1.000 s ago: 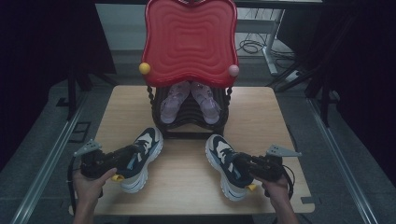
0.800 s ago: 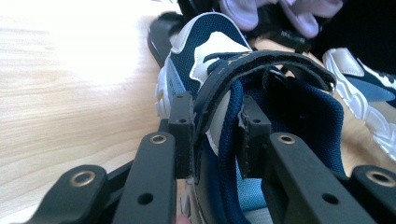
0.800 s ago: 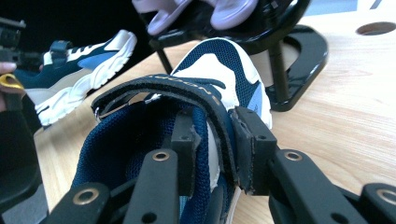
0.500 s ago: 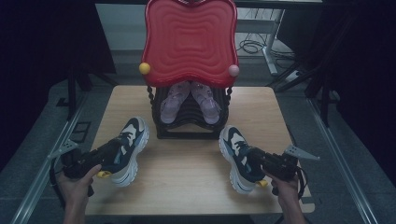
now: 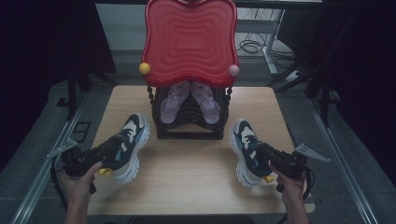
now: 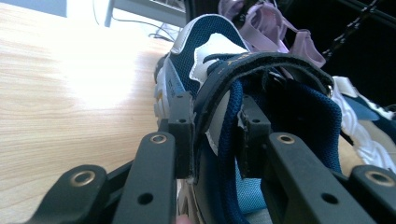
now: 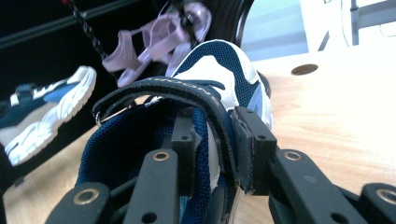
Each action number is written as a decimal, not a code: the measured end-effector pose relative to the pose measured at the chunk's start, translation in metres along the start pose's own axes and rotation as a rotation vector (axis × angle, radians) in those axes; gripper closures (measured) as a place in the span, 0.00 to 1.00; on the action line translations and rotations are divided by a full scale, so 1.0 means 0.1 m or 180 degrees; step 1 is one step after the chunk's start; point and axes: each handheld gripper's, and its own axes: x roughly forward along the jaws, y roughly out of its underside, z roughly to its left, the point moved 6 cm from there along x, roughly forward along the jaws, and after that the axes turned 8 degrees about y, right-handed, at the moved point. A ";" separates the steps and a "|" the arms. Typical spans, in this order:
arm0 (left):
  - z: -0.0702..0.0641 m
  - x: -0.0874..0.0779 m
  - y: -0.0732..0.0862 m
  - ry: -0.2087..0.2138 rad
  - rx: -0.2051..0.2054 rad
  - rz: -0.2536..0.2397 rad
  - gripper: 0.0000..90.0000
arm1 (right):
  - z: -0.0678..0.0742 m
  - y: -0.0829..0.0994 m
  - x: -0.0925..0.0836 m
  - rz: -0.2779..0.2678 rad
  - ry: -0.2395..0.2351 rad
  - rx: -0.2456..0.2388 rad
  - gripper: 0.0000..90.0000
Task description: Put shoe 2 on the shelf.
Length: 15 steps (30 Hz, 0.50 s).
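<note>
Gold lettering runs along the strap (image 7: 187, 93) of the right sneaker (image 7: 219, 70), upside down and too blurred to read; same on the left sneaker's strap (image 6: 261, 63).

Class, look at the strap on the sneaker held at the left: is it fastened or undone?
Fastened: the strap lies closed across the sneaker.

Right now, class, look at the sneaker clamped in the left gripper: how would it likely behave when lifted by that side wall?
The left sneaker looks padded, so the collar pinched by the left gripper would probably flex. Its thick white sole suggests the toe may sag downward. The fabric looks grippy, so slipping seems unlikely.
</note>
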 end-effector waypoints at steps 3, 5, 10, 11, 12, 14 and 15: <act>0.00 -0.01 -0.04 0.0078 -0.0065 -0.0060 0.80 | -0.03 -0.04 0.00 -0.0036 0.0021 -0.0001 0.78; -0.01 -0.02 -0.07 0.0084 -0.0054 -0.0100 0.80 | -0.05 -0.07 0.00 -0.0070 0.0052 -0.0014 0.78; -0.03 0.00 -0.15 0.0045 0.0006 -0.0124 0.80 | -0.07 -0.15 0.04 -0.0099 0.0081 -0.0038 0.79; -0.02 0.00 -0.17 0.0043 0.0006 -0.0130 0.80 | -0.07 -0.17 0.05 -0.0099 0.0084 -0.0049 0.79; -0.02 0.00 -0.18 0.0039 0.0011 -0.0137 0.80 | -0.07 -0.19 0.06 -0.0108 0.0087 -0.0055 0.79; -0.02 0.00 -0.22 0.0019 0.0022 -0.0154 0.80 | -0.07 -0.22 0.08 -0.0130 0.0083 -0.0043 0.79; -0.01 0.00 -0.23 0.0008 0.0035 -0.0156 0.80 | -0.07 -0.24 0.09 -0.0134 0.0076 -0.0047 0.78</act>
